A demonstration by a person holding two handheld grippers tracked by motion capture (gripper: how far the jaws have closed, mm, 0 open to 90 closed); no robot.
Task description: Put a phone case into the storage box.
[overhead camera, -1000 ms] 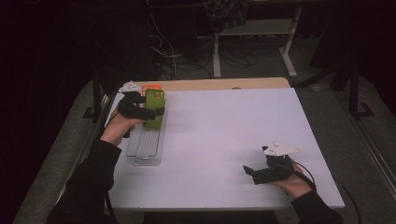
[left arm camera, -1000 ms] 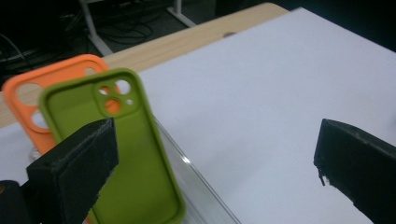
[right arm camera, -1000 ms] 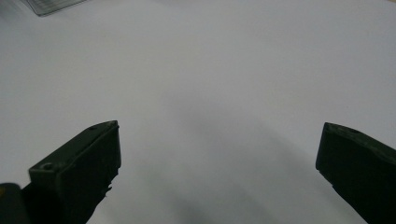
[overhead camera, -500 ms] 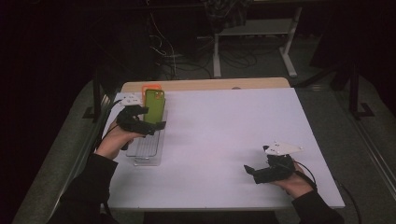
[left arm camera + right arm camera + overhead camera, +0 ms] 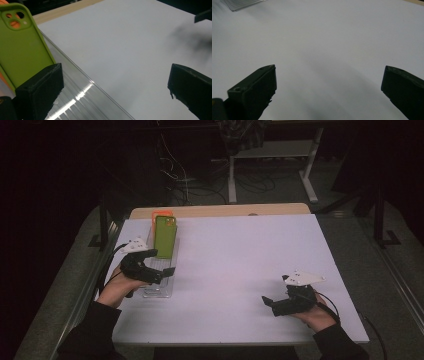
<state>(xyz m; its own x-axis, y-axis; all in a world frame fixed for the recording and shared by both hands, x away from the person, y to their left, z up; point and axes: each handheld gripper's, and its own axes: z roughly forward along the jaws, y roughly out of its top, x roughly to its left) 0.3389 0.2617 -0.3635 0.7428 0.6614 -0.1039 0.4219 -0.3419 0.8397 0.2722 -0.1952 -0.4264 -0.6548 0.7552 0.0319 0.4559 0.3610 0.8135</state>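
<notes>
One orange case (image 5: 161,213) hides behind green phone case (image 5: 164,236).

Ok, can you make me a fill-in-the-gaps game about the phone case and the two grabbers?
1. The phone case leaning in the clear rack is ____ in colour.
2. The left gripper has its jaws ____, with nothing between them.
3. The right gripper hovers over the ____ table.

Missing words: green; open; white
</notes>
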